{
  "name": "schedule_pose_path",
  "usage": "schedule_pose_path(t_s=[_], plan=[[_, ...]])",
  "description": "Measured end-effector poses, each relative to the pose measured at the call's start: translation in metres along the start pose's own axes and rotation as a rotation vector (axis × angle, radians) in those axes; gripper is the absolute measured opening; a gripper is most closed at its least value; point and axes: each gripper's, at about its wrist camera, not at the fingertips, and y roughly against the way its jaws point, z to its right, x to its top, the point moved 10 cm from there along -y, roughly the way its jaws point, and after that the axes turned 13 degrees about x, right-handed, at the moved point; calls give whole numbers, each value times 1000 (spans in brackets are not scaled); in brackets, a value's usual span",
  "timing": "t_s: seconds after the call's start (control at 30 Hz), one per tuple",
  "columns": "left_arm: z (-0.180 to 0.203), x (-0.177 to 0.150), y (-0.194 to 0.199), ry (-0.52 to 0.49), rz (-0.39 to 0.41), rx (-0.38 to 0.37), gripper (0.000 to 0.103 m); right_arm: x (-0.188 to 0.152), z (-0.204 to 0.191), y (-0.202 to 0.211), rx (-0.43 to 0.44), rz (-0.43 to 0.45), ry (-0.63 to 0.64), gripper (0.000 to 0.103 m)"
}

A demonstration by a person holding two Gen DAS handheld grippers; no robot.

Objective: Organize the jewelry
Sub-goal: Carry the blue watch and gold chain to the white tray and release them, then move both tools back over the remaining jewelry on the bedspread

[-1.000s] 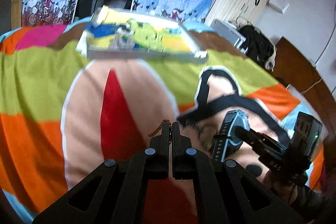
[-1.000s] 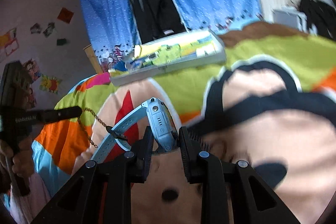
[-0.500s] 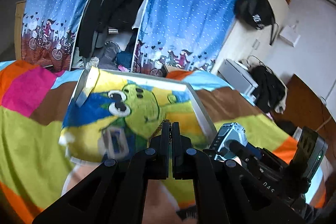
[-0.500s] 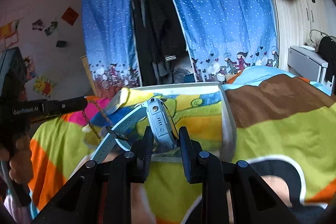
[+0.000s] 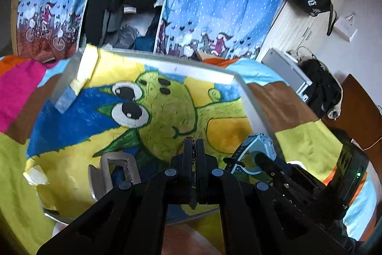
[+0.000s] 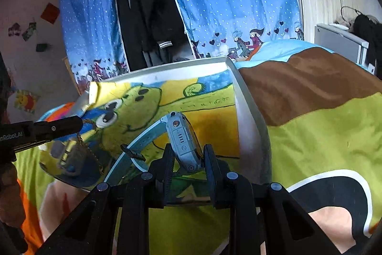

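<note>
Right wrist: my right gripper [image 6: 188, 154] clamps watch [image 6: 180, 138], left gripper [image 5: 193, 147] pinches chain [image 6: 89, 152]; both over tray [image 6: 248, 126], neither dropped yet.

Occluded and cropped regions, both wrist views.
Near rim of tray [image 6: 248, 126] masked by right gripper [image 6: 187, 154]; chain [image 5: 190, 138] mostly concealed between left gripper [image 5: 193, 147] fingers; grey object [image 6: 69, 154] blurred, unidentifiable.

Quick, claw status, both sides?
Left claw: closed on the gold chain, over the box.
Right claw: closed on the blue watch.
</note>
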Motion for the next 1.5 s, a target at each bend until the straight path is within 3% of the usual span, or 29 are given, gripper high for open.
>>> schedule_pose_path(t_s=[0.3,0.33,0.4,0.47,0.53,0.7,0.77,0.87,0.97,1.23,1.5], plan=[[2,-22,-18,-67,-36,94,2,1,0,14,-17,37,42,26],[2,-24,-17,-75,-38,101,6,0,1,18,-19,40,45,28],[3,-27,-14,-82,-34,105,19,-1,3,26,-22,47,45,41],[5,-28,-7,-80,-14,118,44,-1,2,36,-21,58,50,44],[7,-27,4,-72,17,126,53,-1,-1,51,-23,68,67,48],[21,-32,40,-90,93,168,58,-4,-12,97,-5,105,74,78],[29,-36,61,-95,141,155,73,-6,-16,116,-1,121,70,82],[41,-42,94,-86,218,126,86,-12,-25,147,-9,132,74,98],[48,-51,126,-104,270,116,87,-18,-40,182,-17,157,91,103],[56,-93,203,-174,395,141,88,-47,-89,248,-15,218,114,103],[44,-151,250,-203,412,132,88,-87,-128,285,-29,231,149,103]])
